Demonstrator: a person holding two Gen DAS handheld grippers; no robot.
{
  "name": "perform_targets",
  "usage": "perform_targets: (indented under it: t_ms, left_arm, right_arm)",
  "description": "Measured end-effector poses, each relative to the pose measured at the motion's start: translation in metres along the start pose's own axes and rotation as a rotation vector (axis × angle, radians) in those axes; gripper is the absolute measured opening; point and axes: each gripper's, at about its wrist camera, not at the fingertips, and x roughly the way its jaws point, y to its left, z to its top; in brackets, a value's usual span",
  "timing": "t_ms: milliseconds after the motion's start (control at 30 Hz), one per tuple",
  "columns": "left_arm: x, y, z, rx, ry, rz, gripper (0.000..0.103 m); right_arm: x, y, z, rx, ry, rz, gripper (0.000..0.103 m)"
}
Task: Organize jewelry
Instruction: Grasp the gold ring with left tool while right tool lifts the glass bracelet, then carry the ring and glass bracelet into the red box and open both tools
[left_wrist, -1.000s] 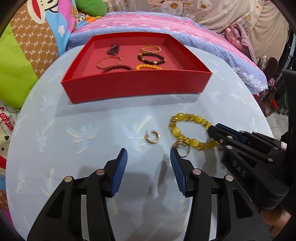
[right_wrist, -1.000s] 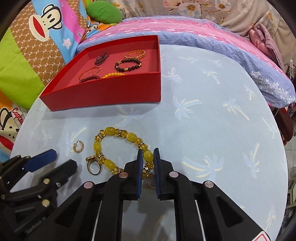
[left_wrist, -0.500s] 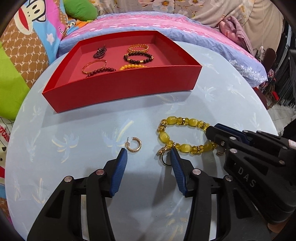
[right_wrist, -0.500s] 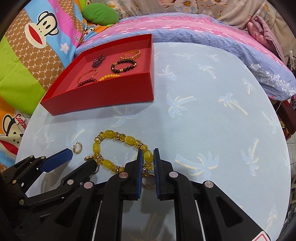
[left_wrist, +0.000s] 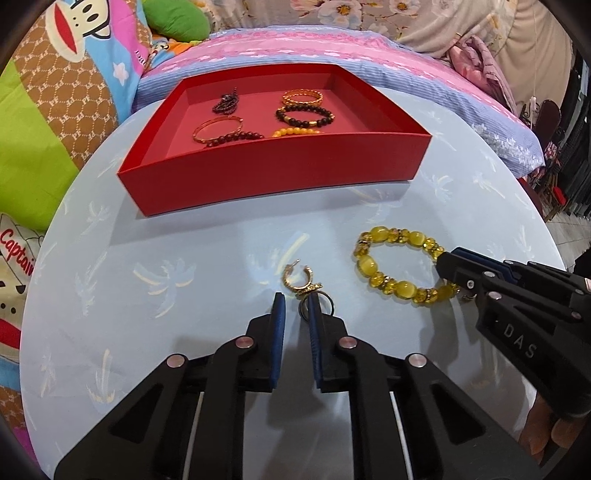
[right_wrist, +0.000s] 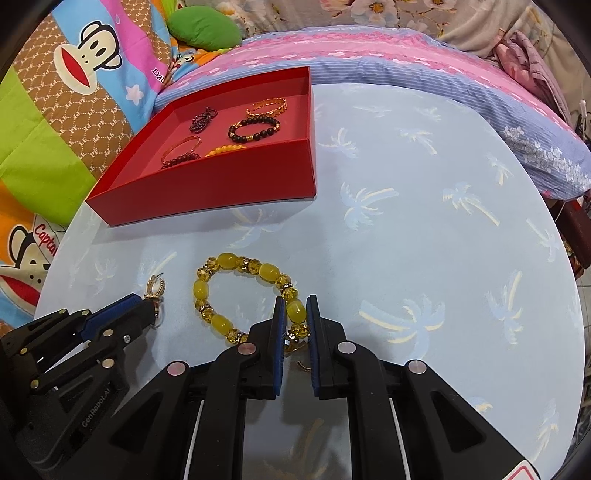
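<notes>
On the pale blue table, my left gripper has its jaws closing on a gold ring, whose band sits between the pads at the tips. Touching the ring just beyond is a gold hoop earring. In the right wrist view, my right gripper is shut on a bead of the yellow bead bracelet, which rests on the table. The same view shows the left gripper, ring and earring at lower left. The right gripper and bracelet appear at the left view's right side.
A red tray at the back of the table holds several bracelets; it shows in the right view too. A small gold piece lies under the right fingers. Bedding and cushions surround the round table. Bare tabletop extends to the right.
The left jaws went from wide apart to nearly together. The ring slid left, away from the bracelet, and now touches the earring. The right gripper kept its hold on the bracelet.
</notes>
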Motion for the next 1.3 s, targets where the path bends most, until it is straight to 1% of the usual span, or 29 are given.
perform_targets:
  t_ms: [133, 200, 233, 267, 367, 500, 600, 667, 733, 967, 1200, 1300]
  left_arm:
    - [-0.003, 0.007, -0.001, -0.036, 0.008, -0.018, 0.013]
    - [-0.005, 0.01, -0.001, -0.058, 0.01, -0.027, 0.022]
    - [-0.006, 0.011, 0.0, -0.065, 0.005, -0.031, 0.033]
    - [-0.008, 0.011, 0.0, -0.069, -0.001, -0.028, 0.039]
    - [-0.008, 0.006, 0.002, -0.055, -0.009, -0.03, 0.042]
    - [0.002, -0.002, 0.003, -0.026, 0.006, -0.018, 0.042]
    - [0.003, -0.007, 0.001, 0.006, -0.007, 0.005, 0.04]
    - [0.002, -0.007, 0.001, 0.014, -0.013, 0.009, 0.027]
    - [0.002, -0.005, 0.002, 0.011, -0.012, -0.001, 0.02]
    - [-0.009, 0.0, 0.003, 0.005, -0.018, -0.016, 0.019]
    - [-0.034, 0.012, 0.013, -0.032, -0.048, -0.057, 0.019]
    - [-0.046, 0.017, 0.02, -0.039, -0.064, -0.063, 0.019]
  right_arm:
    - [0.0, 0.001, 0.0, 0.004, 0.003, 0.01, 0.011]
    - [0.0, 0.001, 0.0, 0.004, 0.003, 0.009, 0.011]
    - [0.0, 0.001, 0.0, 0.004, 0.003, 0.01, 0.011]
    - [0.0, 0.001, 0.0, 0.003, 0.003, 0.01, 0.011]
    - [0.0, 0.001, 0.0, 0.004, 0.003, 0.01, 0.011]
    - [0.001, 0.003, 0.0, 0.004, 0.004, 0.009, 0.011]
    - [0.001, 0.004, -0.001, 0.003, 0.005, 0.01, 0.011]
    - [0.001, 0.005, -0.001, 0.0, 0.005, 0.012, 0.011]
    - [0.001, 0.006, 0.0, -0.005, 0.005, 0.015, 0.011]
    - [-0.012, 0.015, 0.004, -0.03, -0.023, 0.025, 0.011]
    - [-0.044, 0.025, 0.019, -0.035, -0.084, 0.066, 0.01]
    - [-0.057, 0.035, 0.029, -0.053, -0.108, 0.079, 0.01]
